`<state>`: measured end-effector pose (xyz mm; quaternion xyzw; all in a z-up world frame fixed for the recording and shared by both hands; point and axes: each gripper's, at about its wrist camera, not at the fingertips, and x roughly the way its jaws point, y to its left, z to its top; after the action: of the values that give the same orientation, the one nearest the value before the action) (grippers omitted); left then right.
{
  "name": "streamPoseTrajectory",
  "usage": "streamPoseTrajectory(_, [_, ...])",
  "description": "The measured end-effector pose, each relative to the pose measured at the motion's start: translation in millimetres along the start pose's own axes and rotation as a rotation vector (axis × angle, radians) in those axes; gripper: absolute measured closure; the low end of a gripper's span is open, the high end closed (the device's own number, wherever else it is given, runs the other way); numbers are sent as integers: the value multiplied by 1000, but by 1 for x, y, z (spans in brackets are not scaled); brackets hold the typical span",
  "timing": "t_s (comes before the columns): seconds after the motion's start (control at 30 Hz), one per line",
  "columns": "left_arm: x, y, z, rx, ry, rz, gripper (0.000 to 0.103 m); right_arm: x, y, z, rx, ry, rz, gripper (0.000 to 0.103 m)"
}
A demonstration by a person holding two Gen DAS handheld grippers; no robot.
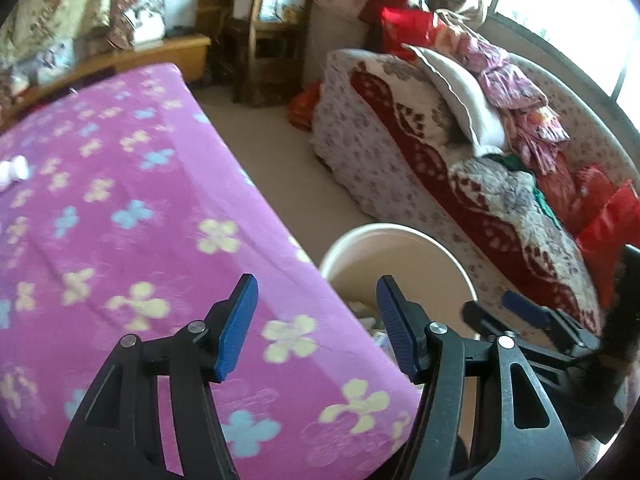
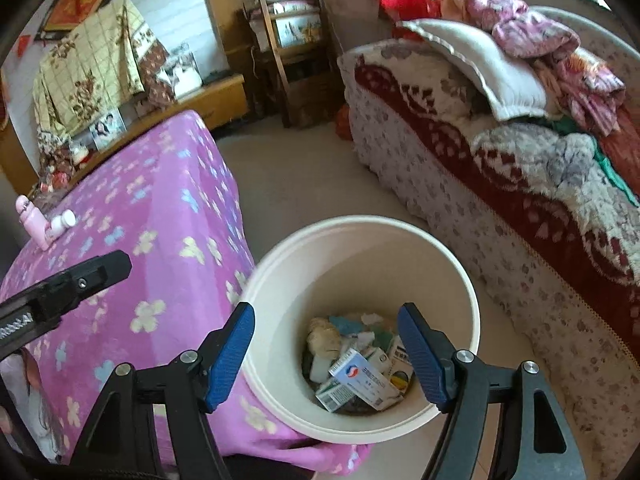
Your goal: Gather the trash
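A cream bin (image 2: 360,256) stands on the floor beside the pink flowered table (image 2: 160,240); it holds small cartons (image 2: 360,380) and crumpled scraps. My right gripper (image 2: 326,354) is open and empty, right above the bin mouth. My left gripper (image 1: 316,328) is open and empty over the table's corner, with the bin (image 1: 400,256) just beyond it. A pink bottle (image 2: 32,220) and a small white bottle (image 2: 64,222) lie at the table's far left; in the left wrist view they show as a blurred white shape (image 1: 14,170). The right gripper's fingers (image 1: 520,312) show at right in the left wrist view.
A sofa (image 2: 480,184) piled with blankets, a pillow and clothes runs along the right. A wooden chair (image 2: 296,52) stands at the back. A low wooden cabinet (image 2: 216,96) with photos and cloth is behind the table. Beige floor lies between table and sofa.
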<state>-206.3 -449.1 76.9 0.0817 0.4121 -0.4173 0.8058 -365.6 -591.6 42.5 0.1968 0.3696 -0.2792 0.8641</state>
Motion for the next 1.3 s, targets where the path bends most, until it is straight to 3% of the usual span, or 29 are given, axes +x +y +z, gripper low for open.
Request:
streamPoseTrajectory(0.07, [-13,2,-3,19,-36,60,43,-10,6,0,-5,-33,-12,31])
streamPoseTrajectory(0.17, [-32,0,-7,60,-87,89,43,-30,15,-1,-5,-96,-31,31])
streamPoseTrajectory(0.5, [-90,-2,-24,90,-197,80,43,-107,39,-10,-12,-286,-92,23])
streamPoseTrajectory(0.87, [-135,-5,-33,109,-318,111,43,-154,57,-21,-37,-379,-77,23])
streamPoseTrajectory(1.3, [-150,-8,-36,104,-363,122,43,-176,61,-27,-40,-424,-76,19])
